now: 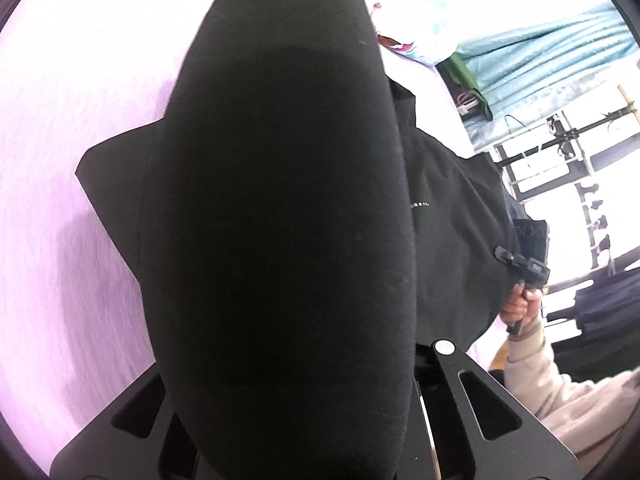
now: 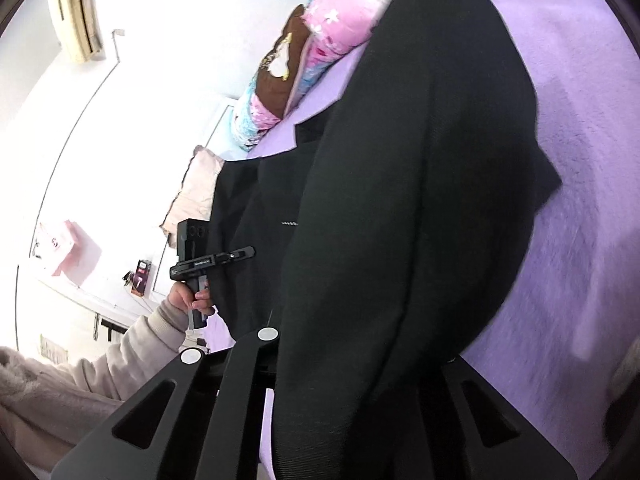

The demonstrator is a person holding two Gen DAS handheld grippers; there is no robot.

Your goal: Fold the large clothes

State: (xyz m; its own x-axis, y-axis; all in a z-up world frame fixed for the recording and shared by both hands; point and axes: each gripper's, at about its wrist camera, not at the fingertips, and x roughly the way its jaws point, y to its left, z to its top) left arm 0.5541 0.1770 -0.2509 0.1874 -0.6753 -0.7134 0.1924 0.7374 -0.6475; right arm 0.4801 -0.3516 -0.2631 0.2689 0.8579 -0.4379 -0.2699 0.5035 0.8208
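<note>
A large black garment [image 1: 280,200] hangs from my left gripper [image 1: 320,360] and fills the middle of the left wrist view. It hides the jaws; only one finger [image 1: 444,350] shows at its right edge. The rest of the cloth lies on a lilac bedspread [image 1: 60,120]. In the right wrist view the same black garment [image 2: 400,200] drapes over my right gripper [image 2: 320,344], whose fingers [image 2: 267,336] stand close together at the cloth's edge. Each view also shows the other gripper, held in a hand and pinching the garment's hem: the right gripper [image 1: 516,260] and the left gripper [image 2: 224,258].
Pink floral pillows [image 2: 340,28] and a brown cushion [image 2: 280,68] lie at the head of the bed. A pale pillow [image 2: 196,188] sits at the bed's edge. Teal curtains [image 1: 540,60] and a drying rack [image 1: 560,152] stand beside the bed. A person's beige sleeve [image 1: 560,392] reaches in.
</note>
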